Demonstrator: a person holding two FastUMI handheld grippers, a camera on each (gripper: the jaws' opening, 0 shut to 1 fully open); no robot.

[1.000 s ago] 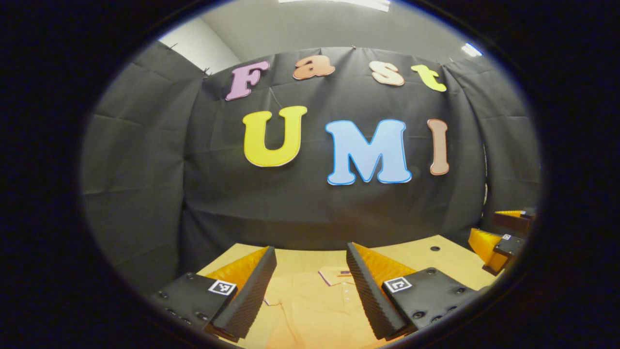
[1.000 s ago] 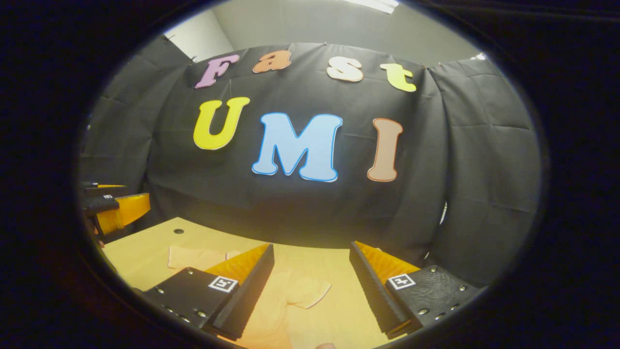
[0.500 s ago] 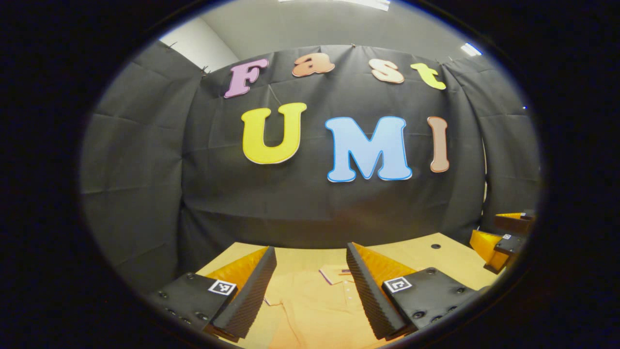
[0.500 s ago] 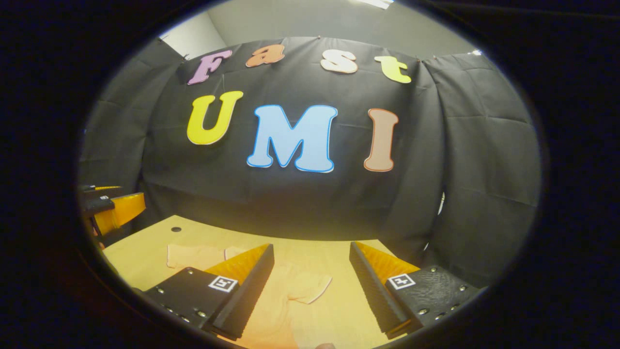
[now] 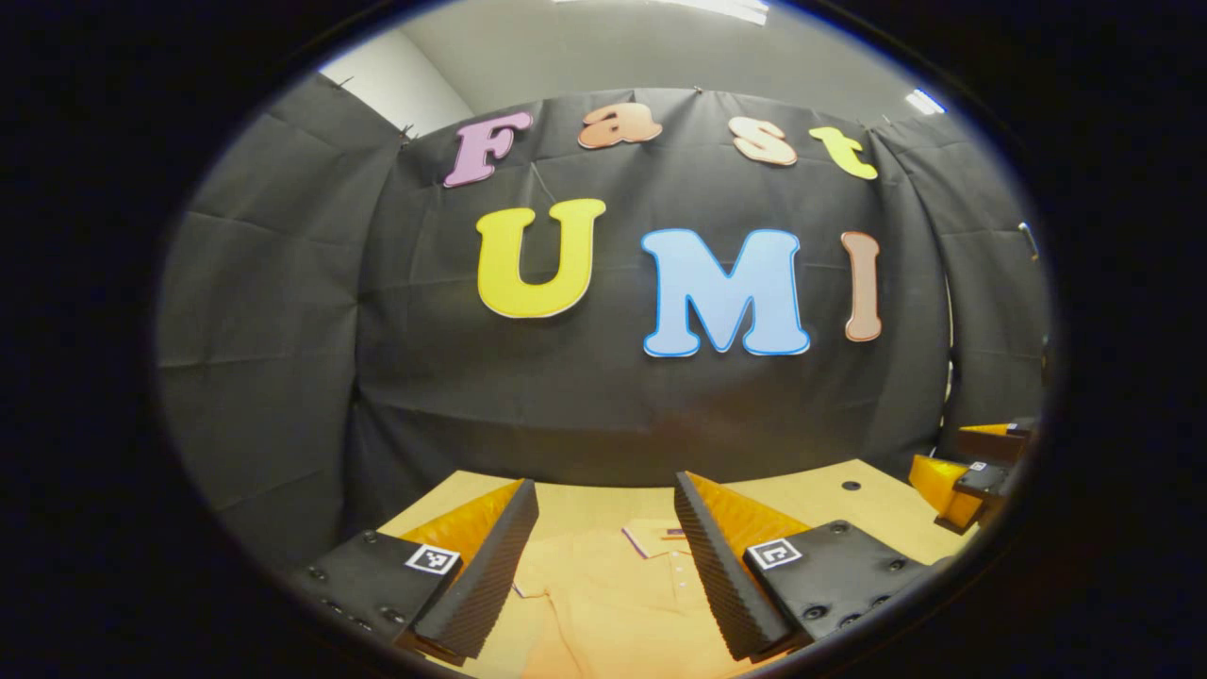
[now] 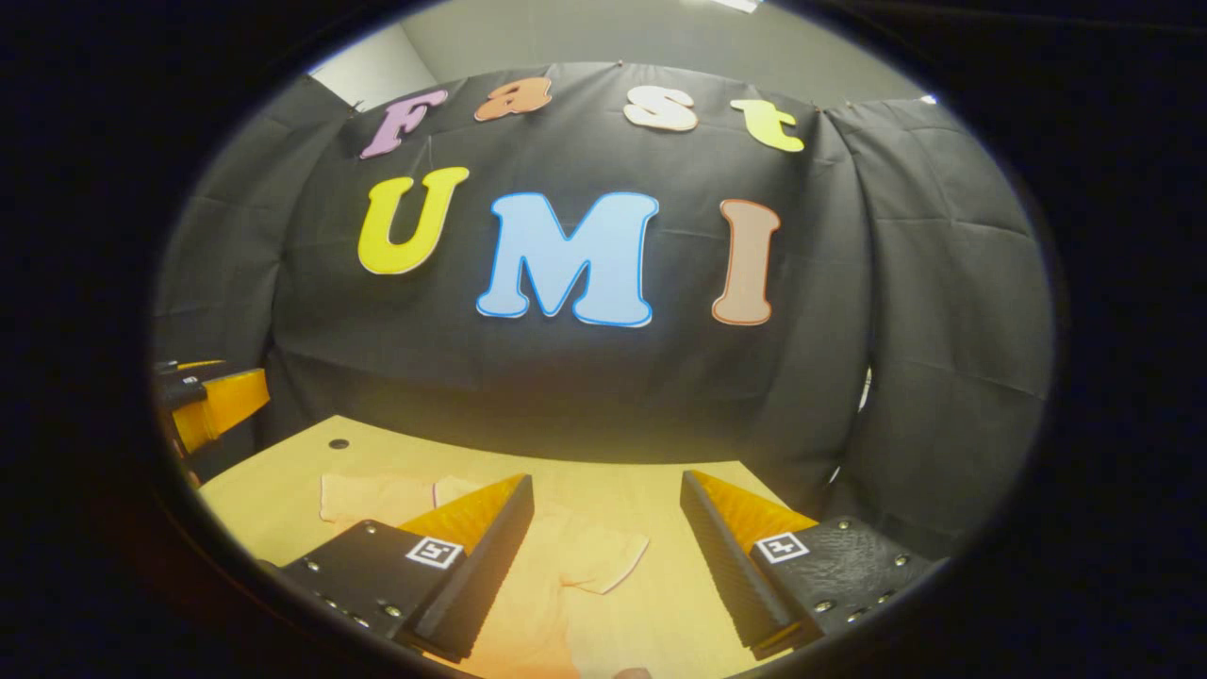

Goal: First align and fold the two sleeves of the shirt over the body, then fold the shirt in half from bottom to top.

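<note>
**Orange shirt flat on the table, both grippers held above it**

Orange cloth lay spread on the wooden table (image 5: 830, 505); it was the shirt (image 5: 613, 604), flat and face up, its collar (image 5: 660, 538) toward the black wall (image 5: 566, 405) and a row of buttons running down from the collar; no fold showed in it. In the left gripper view the left gripper (image 5: 603, 566) hung above the shirt, jaws wide apart and holding nothing; the collar and the buttoned front showed in the gap between the fingers (image 5: 476, 589); the fingers did not touch the cloth. Far to the right of the shirt in that view, at the table's edge, part of the right gripper (image 5: 962, 476) showed.

In the right gripper view the right gripper (image 6: 603, 566) also stood wide, empty, above the shirt (image 6: 528, 613); one sleeve (image 6: 603, 566) lay out to the side of the body, unfolded, between the fingers (image 6: 471, 594); the other sleeve (image 6: 372, 495) lay flat on the table (image 6: 660, 604) beyond the left finger, also spread outward from the body. A small dark hole (image 6: 338, 443) sat in the tabletop past that sleeve, nearer the wall (image 6: 566, 377); the left gripper (image 6: 212, 405) showed beyond the shirt's far side, near the table's edge.
</note>
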